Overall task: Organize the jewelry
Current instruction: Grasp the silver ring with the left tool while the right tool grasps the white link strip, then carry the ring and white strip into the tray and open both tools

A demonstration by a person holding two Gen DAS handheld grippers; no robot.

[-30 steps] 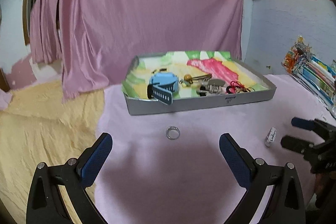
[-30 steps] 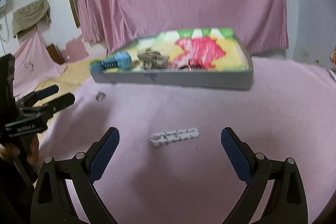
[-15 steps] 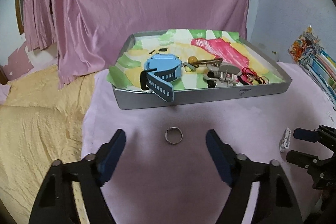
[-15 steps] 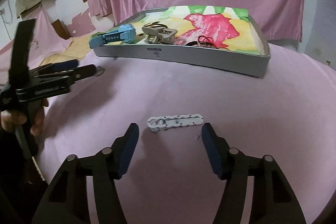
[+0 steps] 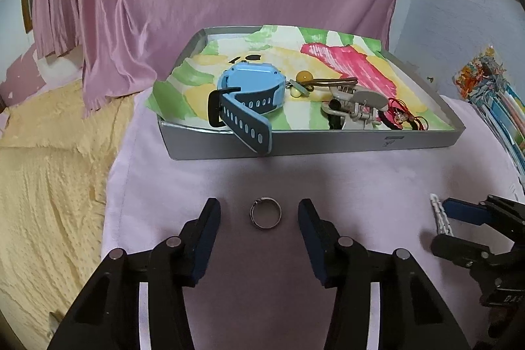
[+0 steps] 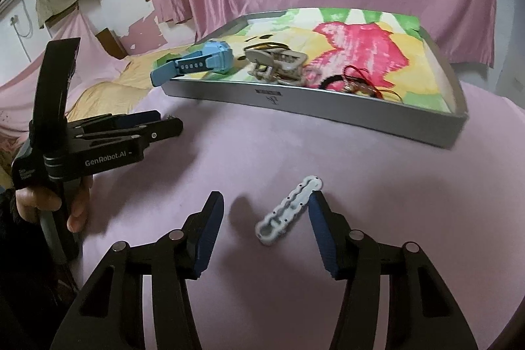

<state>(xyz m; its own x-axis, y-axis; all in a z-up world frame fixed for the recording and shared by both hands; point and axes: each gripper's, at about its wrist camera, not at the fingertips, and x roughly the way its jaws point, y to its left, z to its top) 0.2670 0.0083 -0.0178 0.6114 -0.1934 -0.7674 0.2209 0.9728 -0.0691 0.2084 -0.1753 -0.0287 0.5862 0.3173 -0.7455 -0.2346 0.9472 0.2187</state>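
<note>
My left gripper [image 5: 259,214] had just been closing around the ring [image 5: 265,213] — small, hard, slippery (not touching yet) — so I judged its outer edges best.

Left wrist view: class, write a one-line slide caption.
Left gripper, jaws just closing, brackets a silver metal ring on pink cloth before the grey jewelry tray.

"GenRobot.AI" in white on black body of left claw [image 6: 172,125]; tray label unreadable.
</note>
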